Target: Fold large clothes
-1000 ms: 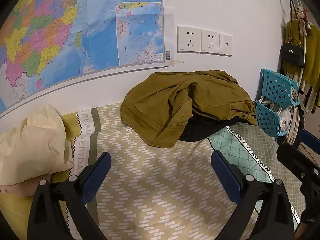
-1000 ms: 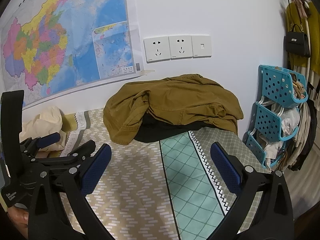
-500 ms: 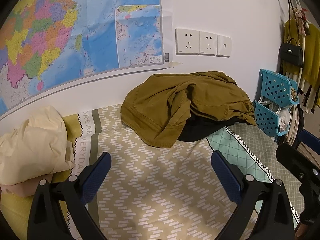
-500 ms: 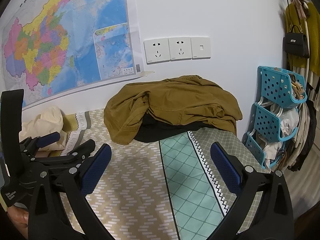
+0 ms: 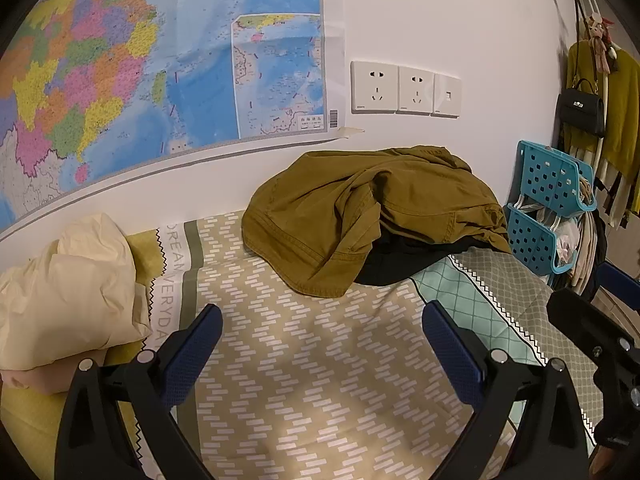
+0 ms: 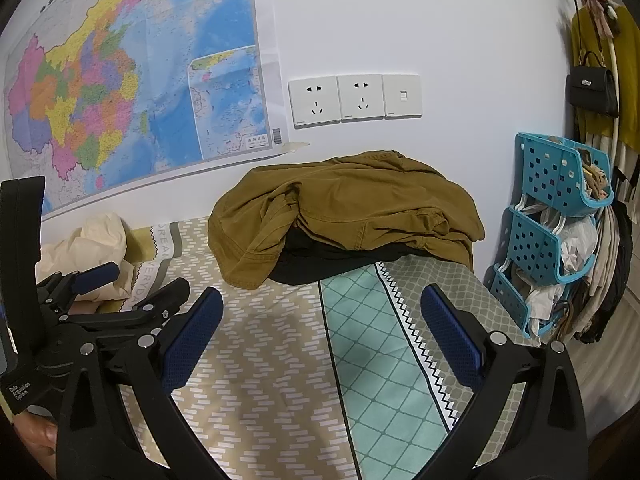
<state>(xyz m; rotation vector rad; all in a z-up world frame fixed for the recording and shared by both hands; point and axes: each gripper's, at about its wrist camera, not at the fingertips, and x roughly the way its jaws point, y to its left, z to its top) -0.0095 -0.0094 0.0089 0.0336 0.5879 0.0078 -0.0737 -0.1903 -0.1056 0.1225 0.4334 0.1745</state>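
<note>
A crumpled olive-brown jacket (image 5: 372, 208) lies in a heap at the far side of the bed against the wall, over a black garment (image 5: 400, 260). It also shows in the right wrist view (image 6: 352, 204) with the black garment (image 6: 312, 264) under it. My left gripper (image 5: 320, 344) is open and empty, above the patterned bedspread, well short of the jacket. My right gripper (image 6: 320, 332) is open and empty, also short of the jacket. The left gripper's body shows at the left of the right wrist view (image 6: 92, 304).
A cream garment (image 5: 68, 288) is bundled at the left on the bedspread (image 5: 300, 380). A blue stacked basket rack (image 6: 552, 220) stands right of the bed. A map (image 5: 140, 80) and wall sockets (image 5: 404, 88) are on the wall behind. A black handbag (image 6: 592, 84) hangs at right.
Both views have shifted very slightly nearer the jacket. Both grippers stay open and empty. The clothes have not moved.
</note>
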